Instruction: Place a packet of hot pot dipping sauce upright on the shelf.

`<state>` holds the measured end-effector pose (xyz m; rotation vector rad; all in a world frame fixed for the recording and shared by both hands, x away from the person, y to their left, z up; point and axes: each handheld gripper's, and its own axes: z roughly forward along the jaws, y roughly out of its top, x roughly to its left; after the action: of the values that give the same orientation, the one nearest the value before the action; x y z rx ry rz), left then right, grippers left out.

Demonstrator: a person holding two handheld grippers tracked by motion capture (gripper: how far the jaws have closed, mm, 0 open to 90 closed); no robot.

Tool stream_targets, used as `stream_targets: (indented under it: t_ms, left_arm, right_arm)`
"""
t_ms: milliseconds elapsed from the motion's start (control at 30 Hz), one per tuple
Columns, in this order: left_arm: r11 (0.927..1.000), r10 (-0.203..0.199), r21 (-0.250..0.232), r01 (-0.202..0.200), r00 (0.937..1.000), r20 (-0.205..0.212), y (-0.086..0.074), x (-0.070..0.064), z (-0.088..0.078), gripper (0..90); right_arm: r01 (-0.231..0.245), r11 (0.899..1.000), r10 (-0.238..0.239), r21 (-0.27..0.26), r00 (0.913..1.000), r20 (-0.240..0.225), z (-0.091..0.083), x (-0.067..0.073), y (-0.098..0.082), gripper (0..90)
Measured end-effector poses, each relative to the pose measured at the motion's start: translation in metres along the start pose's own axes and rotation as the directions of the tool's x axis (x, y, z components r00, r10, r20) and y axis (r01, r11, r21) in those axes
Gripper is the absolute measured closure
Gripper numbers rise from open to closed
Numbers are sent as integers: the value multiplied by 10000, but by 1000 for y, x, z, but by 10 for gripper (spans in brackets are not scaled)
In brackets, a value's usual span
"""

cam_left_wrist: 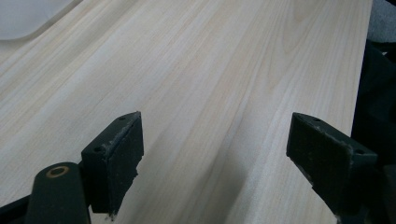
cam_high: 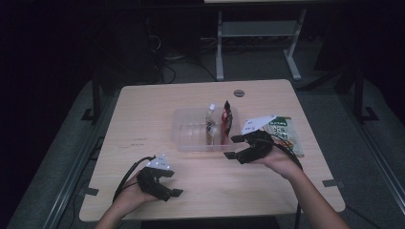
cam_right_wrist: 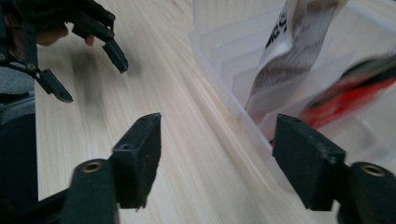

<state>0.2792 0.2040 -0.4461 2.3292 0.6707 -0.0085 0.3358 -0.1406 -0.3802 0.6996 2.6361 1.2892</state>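
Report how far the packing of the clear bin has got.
Done, it seems: a small bottle and a red packet sit in the clear bin. In hand: nothing; the left gripper and right gripper are open and empty. Probably left: the green packet on the table beside the bin.

A tub [cam_high: 191, 138] sits mid-frame on the table [cam_high: 143, 114], a bottle [cam_high: 210, 125] and a packet [cam_high: 226, 119] standing in its right end. Just right of it a bag [cam_high: 286, 133] lies flat, behind the right gripper [cam_high: 236, 147]. The left gripper [cam_high: 174, 183] hangs at lower left.
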Motion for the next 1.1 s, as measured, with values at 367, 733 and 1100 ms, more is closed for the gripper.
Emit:
stream_targets:
  t_ms: [367,733,1100]
  left_arm:
    - [10000,23,94,-22,10000,-76,-2,-1,2,184]
    - [9999,157,31,-157,9998,-134,-1,-1,2,184]
    - [9998,157,115,-155,9996,-237,-2,0,2,189]
  right_arm:
    - [-227,9992,212,333,9987,454,4,17,-36,197]
    - [-522,9965,442,645,9917,1206,-7,11,-64,179]
    - [-1219,9895,1019,778,9694,2232,-27,-22,-77,241]
